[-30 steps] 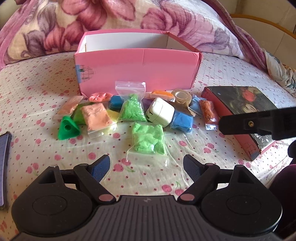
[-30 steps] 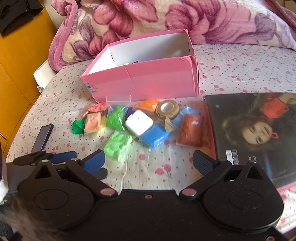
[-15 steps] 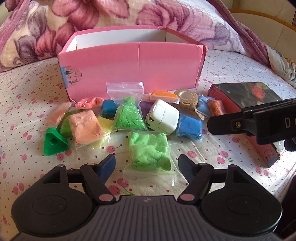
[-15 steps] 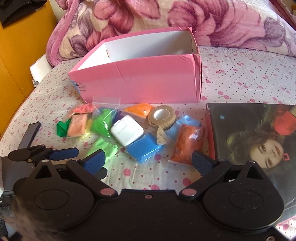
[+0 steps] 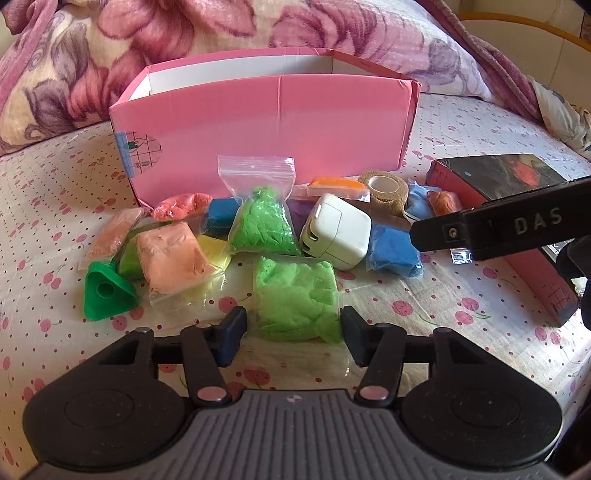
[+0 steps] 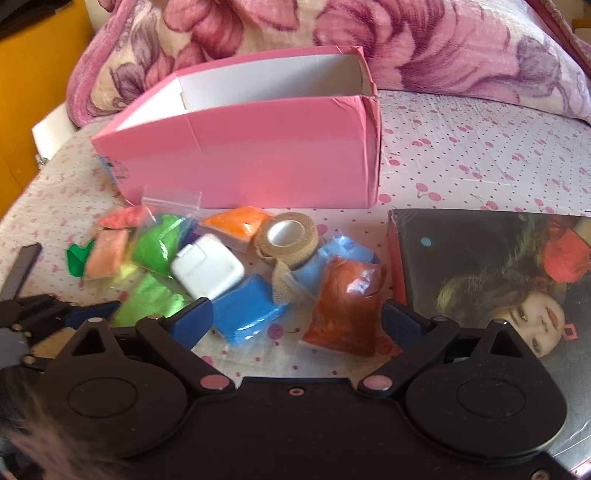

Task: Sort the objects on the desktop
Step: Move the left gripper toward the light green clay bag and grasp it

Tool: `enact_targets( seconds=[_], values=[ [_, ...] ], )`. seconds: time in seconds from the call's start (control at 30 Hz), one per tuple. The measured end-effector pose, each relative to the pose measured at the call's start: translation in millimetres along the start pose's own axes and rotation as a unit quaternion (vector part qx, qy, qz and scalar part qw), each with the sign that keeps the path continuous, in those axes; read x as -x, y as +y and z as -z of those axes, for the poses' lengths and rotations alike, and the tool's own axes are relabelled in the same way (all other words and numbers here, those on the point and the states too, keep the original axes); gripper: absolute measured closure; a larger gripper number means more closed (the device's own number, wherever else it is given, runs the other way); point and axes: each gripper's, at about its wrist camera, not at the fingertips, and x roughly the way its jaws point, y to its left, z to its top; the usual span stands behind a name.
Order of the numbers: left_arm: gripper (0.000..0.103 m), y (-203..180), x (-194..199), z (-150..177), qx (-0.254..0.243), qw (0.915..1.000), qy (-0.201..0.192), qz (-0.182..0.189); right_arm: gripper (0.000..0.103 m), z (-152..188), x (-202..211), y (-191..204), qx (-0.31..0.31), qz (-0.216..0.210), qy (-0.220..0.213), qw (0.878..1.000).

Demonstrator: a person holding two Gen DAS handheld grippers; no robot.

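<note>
An open pink box stands on the bed, and it also shows in the right wrist view. Before it lies a pile of clay bags, a white charger, a tan tape roll and a green triangle piece. My left gripper is open, its jaws either side of the near green clay bag. My right gripper is open, low over the blue clay bag and the brown-orange clay bag.
A dark book with a face on its cover lies at the right, and its red edge shows in the left wrist view. A floral quilt rises behind the box. A dark phone lies at the left.
Both grippers have moved forward and down toward the pile. The near green bag now sits between the left jaws. The right gripper has closed in on the blue and brown-orange bags.
</note>
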Motion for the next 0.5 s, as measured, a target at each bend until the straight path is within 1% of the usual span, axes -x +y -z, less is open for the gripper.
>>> enact_targets(
  seconds=[0.1,0.23,0.4,0.47,0.5],
  values=[
    [0.050,6,6,-1,0.007,0.9999,0.000,0.016,0.008,1,-5,1,0.005,0.010,0.000,1.000],
    [0.050,12,14,0,0.012,0.9996,0.002,0.025,0.011,1,-8,1,0.014,0.018,-0.001,1.000],
    [0.050,15,18,2,0.021,0.9992,0.003,0.034,0.011,1,-13,2,0.021,0.027,-0.002,0.999],
    [0.050,15,21,2,0.021,0.9992,0.000,0.034,0.018,1,-14,3,0.021,0.024,0.000,0.999],
    [0.050,15,22,3,0.021,0.9992,-0.002,0.034,0.027,2,-15,3,0.022,0.022,0.001,1.000]
  ],
)
